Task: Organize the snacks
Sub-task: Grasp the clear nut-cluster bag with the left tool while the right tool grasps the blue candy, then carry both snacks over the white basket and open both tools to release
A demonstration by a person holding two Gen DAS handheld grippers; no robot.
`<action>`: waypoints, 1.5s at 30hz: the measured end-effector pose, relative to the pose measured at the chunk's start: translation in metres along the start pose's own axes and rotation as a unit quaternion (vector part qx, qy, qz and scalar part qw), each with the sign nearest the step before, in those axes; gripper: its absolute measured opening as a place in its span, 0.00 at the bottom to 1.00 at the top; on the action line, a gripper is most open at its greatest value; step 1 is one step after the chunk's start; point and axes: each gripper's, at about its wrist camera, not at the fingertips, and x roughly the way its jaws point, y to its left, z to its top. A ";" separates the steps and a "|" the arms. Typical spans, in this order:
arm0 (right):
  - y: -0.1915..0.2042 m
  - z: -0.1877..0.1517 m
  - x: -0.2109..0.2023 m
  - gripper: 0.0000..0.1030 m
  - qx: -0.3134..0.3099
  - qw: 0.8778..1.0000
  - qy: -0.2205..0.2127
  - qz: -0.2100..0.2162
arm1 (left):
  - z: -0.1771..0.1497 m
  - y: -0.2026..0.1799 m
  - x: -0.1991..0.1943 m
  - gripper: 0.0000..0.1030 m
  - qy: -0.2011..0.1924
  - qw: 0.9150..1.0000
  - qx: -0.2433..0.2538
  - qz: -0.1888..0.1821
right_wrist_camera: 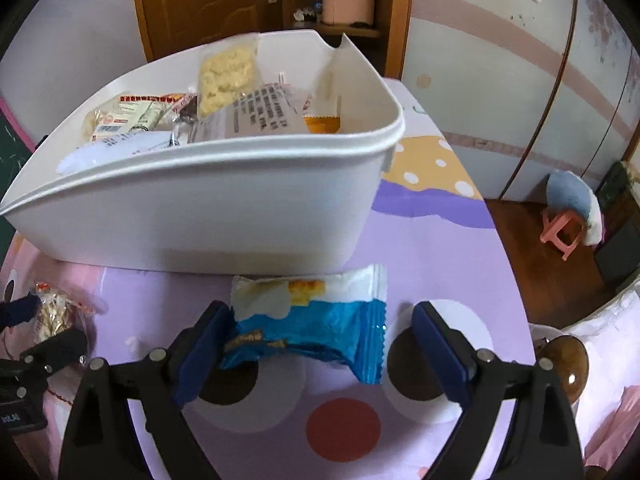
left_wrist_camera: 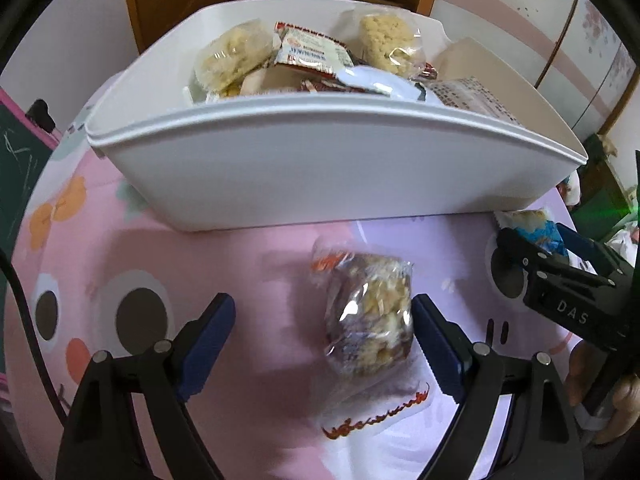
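Left wrist: left tool (left_wrist_camera: 322, 322) spread wide, clear-wrapped snack (left_wrist_camera: 366, 314) lying off-centre against one pad, likely to skid or crumple on closing. White bin (left_wrist_camera: 320, 168) just behind, already heaped. Right wrist: right tool (right_wrist_camera: 320, 334) released around blue-and-white packet (right_wrist_camera: 310, 326), slippery wrapper. Cartoon-printed table (right_wrist_camera: 432, 248); bedroom, perhaps, with wooden door (right_wrist_camera: 204, 0) and pink stool (right_wrist_camera: 562, 232).

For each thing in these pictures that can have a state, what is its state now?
left claw: open, clear-wrapped snack between its fingers, right pad at the wrapper.
right claw: open, around the blue and white packet.
clear-wrapped snack: sealed, lying on the mat.
blue and white packet: sealed, lying on the mat by the bin.
white bin: open top, upright, holding several snack packets.
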 end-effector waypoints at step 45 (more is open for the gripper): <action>0.053 0.065 -0.252 0.48 -0.056 0.977 -0.201 0.043 | 0.080 0.007 -0.236 0.37 -0.159 0.986 0.038 -0.006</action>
